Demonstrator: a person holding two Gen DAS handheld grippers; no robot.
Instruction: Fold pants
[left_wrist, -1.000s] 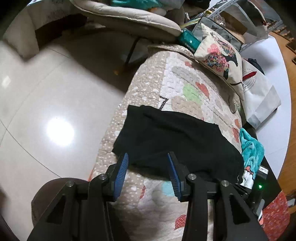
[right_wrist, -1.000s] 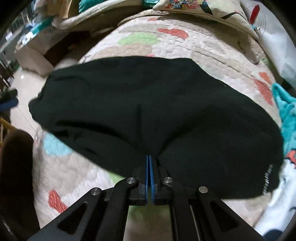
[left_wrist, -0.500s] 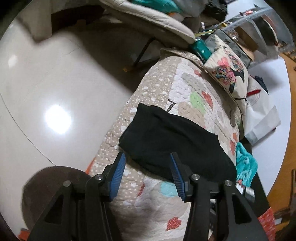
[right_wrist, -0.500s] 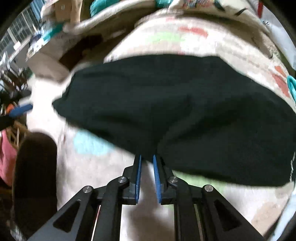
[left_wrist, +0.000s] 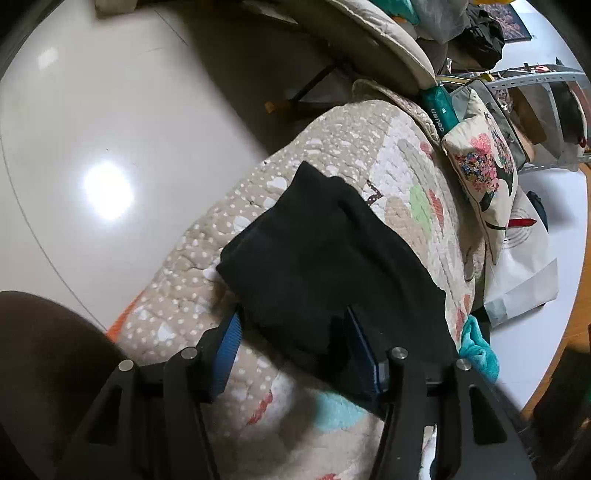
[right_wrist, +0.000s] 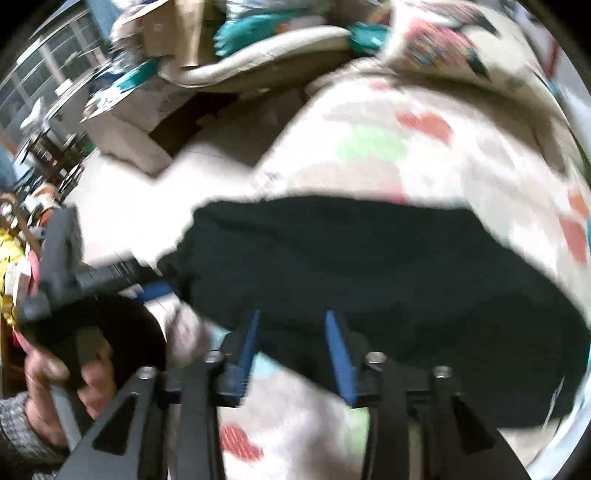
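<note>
Black pants (left_wrist: 325, 258) lie folded in a compact block on a quilted cover (left_wrist: 391, 155) with coloured hearts. My left gripper (left_wrist: 295, 343) is open, its blue pads on either side of the near edge of the pants, which drapes over the right pad. In the right wrist view, which is blurred, the pants (right_wrist: 388, 273) lie across the middle. My right gripper (right_wrist: 291, 336) is open at their near edge and holds nothing. The left gripper shows there at the left (right_wrist: 147, 284), held by a hand (right_wrist: 55, 380).
A floral pillow (left_wrist: 484, 166) and a white bag (left_wrist: 524, 273) lie beyond the pants. A teal cloth (left_wrist: 476, 347) sits at the cover's right edge. Glossy floor (left_wrist: 92, 147) lies to the left. A dark round stool (left_wrist: 40, 369) is at the lower left.
My right gripper let go of the pants' near edge, opened and pulled back. My left gripper stayed open and moved in over the near corner of the pants.
</note>
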